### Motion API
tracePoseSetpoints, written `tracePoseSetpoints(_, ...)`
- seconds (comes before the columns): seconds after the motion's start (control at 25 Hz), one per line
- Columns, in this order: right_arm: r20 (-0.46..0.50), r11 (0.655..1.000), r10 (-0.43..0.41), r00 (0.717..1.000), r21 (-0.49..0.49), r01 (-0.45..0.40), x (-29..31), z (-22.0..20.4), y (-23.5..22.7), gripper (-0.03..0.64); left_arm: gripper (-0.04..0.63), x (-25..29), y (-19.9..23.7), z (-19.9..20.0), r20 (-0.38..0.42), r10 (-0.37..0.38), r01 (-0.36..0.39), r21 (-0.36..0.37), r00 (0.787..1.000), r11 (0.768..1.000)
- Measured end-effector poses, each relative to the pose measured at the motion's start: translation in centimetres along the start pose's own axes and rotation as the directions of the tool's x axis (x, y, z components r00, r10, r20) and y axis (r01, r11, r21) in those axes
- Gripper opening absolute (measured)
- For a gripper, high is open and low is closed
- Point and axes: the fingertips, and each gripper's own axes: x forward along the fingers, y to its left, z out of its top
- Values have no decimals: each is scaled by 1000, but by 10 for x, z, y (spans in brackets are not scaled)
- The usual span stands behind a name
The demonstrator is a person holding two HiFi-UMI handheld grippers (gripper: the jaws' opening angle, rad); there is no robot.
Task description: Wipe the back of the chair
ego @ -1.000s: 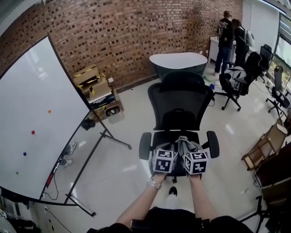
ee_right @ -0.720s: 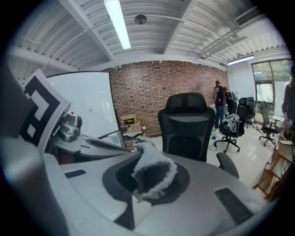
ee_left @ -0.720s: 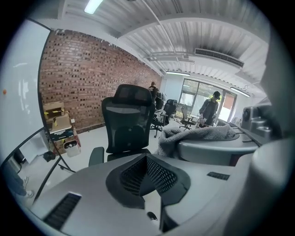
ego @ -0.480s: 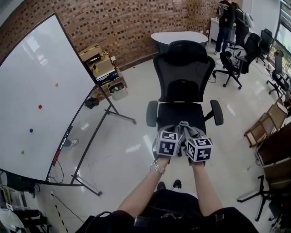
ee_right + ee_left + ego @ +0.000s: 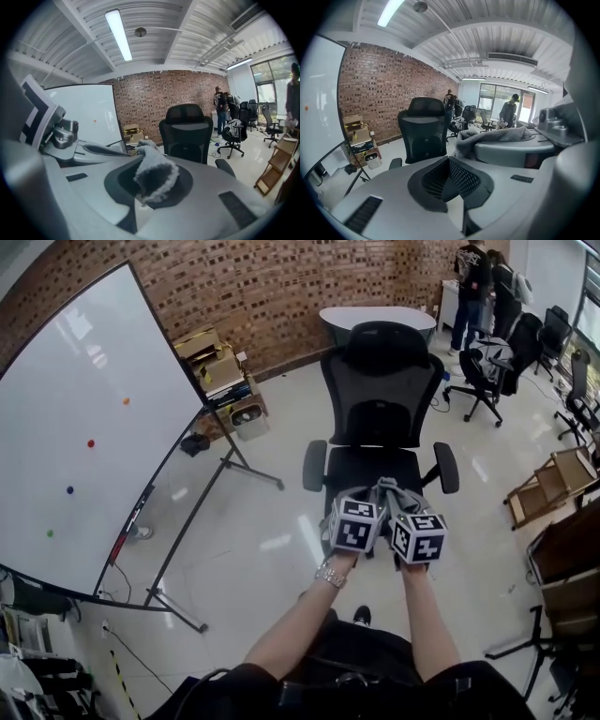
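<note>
A black mesh office chair faces me, its back upright behind the seat. Both grippers hover side by side just before the seat's front edge. My right gripper is shut on a grey cloth, which bunches up out of its jaws. My left gripper is shut with nothing between its pads. From the left gripper view the cloth lies over the right gripper, and the chair stands beyond. The right gripper view shows the chair straight ahead.
A large whiteboard on a metal stand fills the left. Cardboard boxes sit by the brick wall, a white round table stands behind the chair. More office chairs, two people and a wooden frame are at the right.
The head view has shifted, so the chair now sits higher and closer to centre. Both grippers, still side by side with the cloth, have drawn back from over the seat front.
</note>
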Motion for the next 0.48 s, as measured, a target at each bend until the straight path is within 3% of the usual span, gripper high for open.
tracePoseSetpoints(0.2, -12, 1000, 14, 1000, -6, -14, 0, -1, 6, 28, 9, -4, 4, -7, -19, 11, -11, -44, 1000, 999)
tracePoseSetpoints(0.48, -6, 1000, 26, 1000, -4, -26, 1, 0, 8, 28, 9, -6, 5, -6, -16, 18, -18, -41, 1000, 999)
